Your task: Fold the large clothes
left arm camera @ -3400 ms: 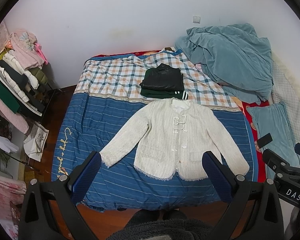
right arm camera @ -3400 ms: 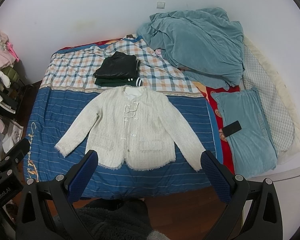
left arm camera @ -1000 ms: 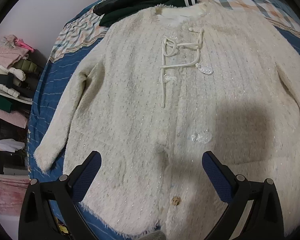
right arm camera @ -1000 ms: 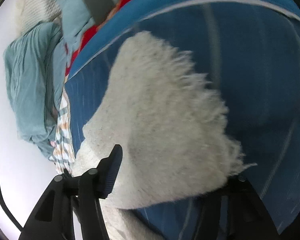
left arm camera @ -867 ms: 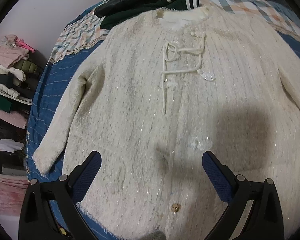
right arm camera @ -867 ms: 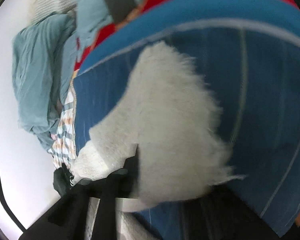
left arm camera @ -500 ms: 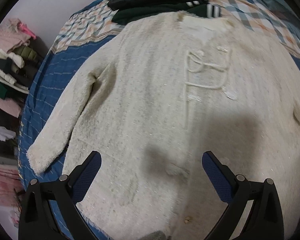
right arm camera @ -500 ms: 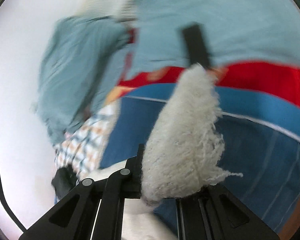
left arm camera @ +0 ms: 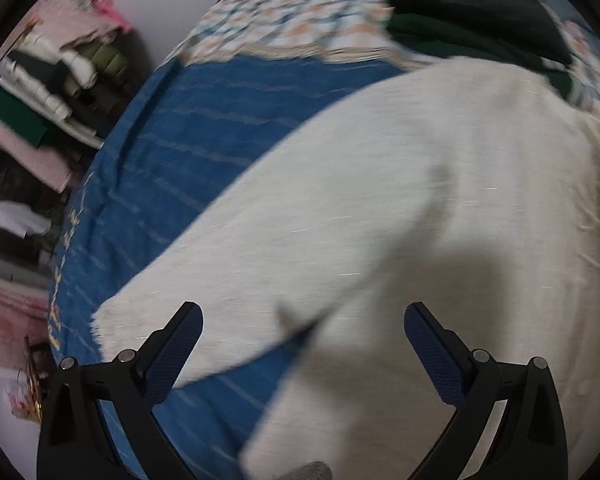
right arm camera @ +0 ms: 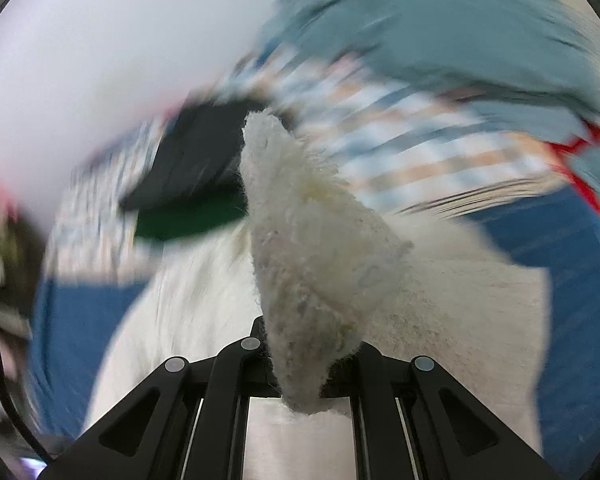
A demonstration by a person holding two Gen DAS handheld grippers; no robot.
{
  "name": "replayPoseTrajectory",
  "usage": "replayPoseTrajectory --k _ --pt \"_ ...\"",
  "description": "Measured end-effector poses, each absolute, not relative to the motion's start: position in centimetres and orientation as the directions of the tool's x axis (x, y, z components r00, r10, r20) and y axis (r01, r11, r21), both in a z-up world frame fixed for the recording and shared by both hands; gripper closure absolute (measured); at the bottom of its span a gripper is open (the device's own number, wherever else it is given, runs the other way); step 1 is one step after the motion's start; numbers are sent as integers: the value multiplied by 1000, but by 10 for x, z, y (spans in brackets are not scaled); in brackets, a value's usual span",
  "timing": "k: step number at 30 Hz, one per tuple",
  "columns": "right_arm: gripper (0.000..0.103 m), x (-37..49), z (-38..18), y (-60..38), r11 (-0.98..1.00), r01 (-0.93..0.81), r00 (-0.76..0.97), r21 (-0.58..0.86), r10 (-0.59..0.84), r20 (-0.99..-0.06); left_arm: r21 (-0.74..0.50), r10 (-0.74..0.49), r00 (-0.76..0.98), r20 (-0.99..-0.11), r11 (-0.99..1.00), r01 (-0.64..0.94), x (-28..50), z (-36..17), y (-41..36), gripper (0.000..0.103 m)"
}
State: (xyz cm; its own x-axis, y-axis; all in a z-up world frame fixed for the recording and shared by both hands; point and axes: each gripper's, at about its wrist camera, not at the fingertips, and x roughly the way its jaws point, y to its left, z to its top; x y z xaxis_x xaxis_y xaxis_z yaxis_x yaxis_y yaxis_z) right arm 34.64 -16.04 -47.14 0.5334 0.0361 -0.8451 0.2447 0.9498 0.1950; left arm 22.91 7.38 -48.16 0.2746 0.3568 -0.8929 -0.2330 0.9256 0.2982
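1. The right tool [right arm camera: 300, 364] is pressed together, pinching the fuzzy cuff [right arm camera: 312, 248] of the cream jacket [left arm camera: 400, 208]; the cuff stands up from the jaws toward 12 o'clock.
2. The left tool [left arm camera: 302, 344] is spread wide and empty, hovering over the jacket's other sleeve [left arm camera: 220, 280].
3. The jacket lies on the blue striped bed cover [left arm camera: 172, 152]; that sleeve runs from 1 o'clock down to 7 o'clock.
4. A folded dark garment pile [left arm camera: 472, 20] sits at 1 o'clock just beyond the jacket, a stack of clothes [left arm camera: 40, 92] at 10 o'clock, off the bed, and a teal blanket [right arm camera: 460, 28] at 1 o'clock in the right view.

Cream fuzzy jacket [left arm camera: 400, 208] flat on bed, one sleeve [right arm camera: 320, 256] prob. lifted.
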Motion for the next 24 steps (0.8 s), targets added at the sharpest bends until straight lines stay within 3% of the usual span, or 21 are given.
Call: replayPoseTrajectory --k 5,6,7,10,14,20,24 --pt "90 383 -583 -56 997 76 292 11 -12 -956 276 344 216 -914 916 -290 205 -485 134 0" --pt "84 382 -598 -46 998 67 249 1 -15 -968 265 333 195 -922 914 -308 197 -487 146 0" --pt "67 380 -605 -42 998 60 218 10 -3 -976 248 317 173 -933 911 -329 192 -488 157 0" --pt "43 362 -595 -40 987 54 209 151 137 -968 183 256 121 -959 886 -426 167 -491 185 0" --pt "42 308 -564 -60 959 103 241 265 234 -942 13 66 63 -996 787 -617 131 -508 222 1" --pt "42 272 -553 -109 924 213 194 318 279 -941 -267 -198 187 -962 551 -791 126 -549 269 3" --pt "42 307 -560 -131 894 270 173 357 320 -931 -315 -199 253 -947 411 -856 141 -571 303 32"
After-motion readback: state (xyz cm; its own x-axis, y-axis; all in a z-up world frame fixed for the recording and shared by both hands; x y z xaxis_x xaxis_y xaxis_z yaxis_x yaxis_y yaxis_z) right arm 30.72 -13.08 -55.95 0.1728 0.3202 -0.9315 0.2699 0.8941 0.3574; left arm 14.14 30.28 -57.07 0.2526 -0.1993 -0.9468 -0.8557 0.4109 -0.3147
